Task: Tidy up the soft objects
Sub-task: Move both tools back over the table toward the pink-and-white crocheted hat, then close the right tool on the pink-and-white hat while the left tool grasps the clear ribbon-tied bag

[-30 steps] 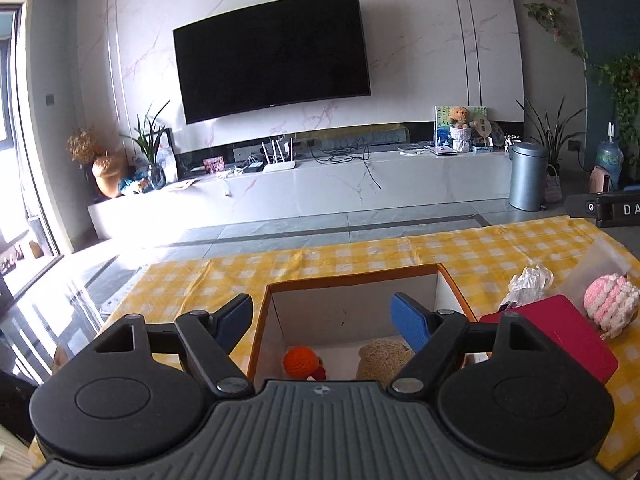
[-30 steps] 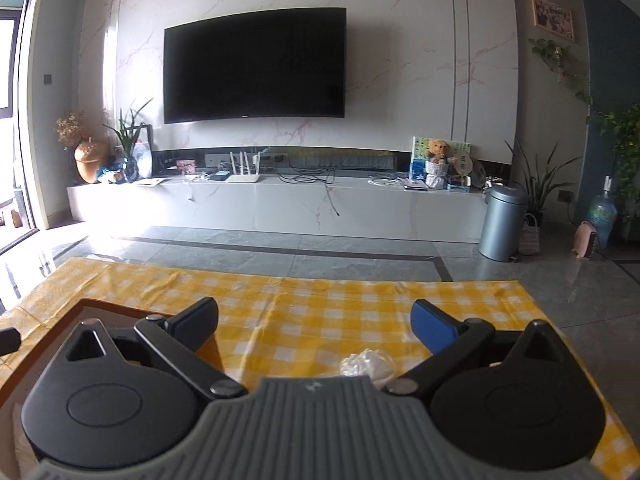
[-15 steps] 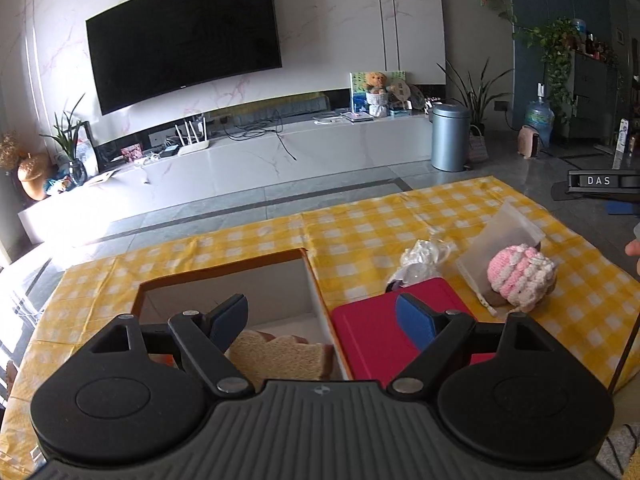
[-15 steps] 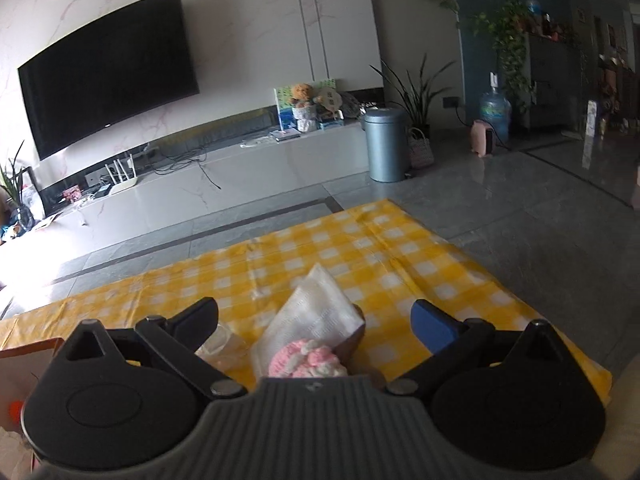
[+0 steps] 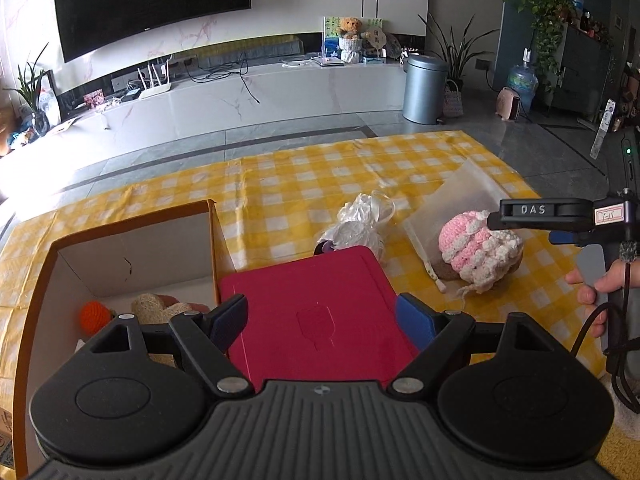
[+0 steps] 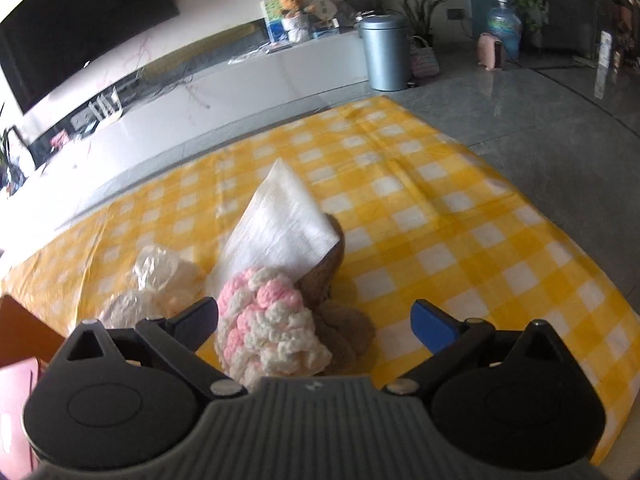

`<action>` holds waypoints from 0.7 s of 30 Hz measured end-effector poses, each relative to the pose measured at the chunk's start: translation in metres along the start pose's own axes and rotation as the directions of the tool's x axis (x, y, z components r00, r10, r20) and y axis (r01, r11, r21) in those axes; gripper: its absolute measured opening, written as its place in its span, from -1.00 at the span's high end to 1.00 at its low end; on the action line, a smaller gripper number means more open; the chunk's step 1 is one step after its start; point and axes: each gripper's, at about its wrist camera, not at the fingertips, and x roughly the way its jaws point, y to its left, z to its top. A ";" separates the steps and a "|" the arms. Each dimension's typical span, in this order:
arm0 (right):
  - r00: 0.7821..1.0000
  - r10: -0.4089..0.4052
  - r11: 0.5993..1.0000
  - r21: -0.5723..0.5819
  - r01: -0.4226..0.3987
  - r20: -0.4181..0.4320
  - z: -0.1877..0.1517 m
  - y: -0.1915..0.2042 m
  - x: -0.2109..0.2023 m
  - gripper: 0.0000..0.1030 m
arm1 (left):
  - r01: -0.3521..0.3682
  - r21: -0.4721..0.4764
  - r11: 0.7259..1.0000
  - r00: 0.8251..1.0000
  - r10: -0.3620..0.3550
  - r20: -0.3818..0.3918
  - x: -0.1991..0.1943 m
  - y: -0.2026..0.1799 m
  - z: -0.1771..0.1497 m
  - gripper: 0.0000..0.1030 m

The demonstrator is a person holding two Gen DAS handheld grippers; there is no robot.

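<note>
My target is the pink-and-white crocheted toy, which sits low and centre in the right wrist view, partly between my right gripper fingers and closer to the black left finger than the blue one. I judge it light and squashy: chunky yarn that will give under the pads and spring back, with little risk of slipping or damage. I would take it across the puffy body, not by the loose white edging, which could stretch or snag. A brown knitted base shows beneath and to its right, so I expect one floppy piece. A white mesh pouch leans against its far side, touching it, and could come along if I bite too deep.

Both sets of tongs stand spread wide and hold nothing. In the left wrist view the toy lies at middle right on the yellow checked tablecloth, just under the tip of the right gripper. My left gripper hovers over a red lid at lower centre. The cardboard box at lower left already contains an orange crocheted ball and a tan plush. A crumpled clear plastic bag lies just beyond the lid.
</note>
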 end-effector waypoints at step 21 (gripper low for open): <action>0.991 -0.133 0.851 -0.511 0.120 0.011 -0.025 0.068 0.012 0.23 | -0.106 0.136 0.985 0.993 0.112 -0.035 -0.003 -0.006 0.003 -0.90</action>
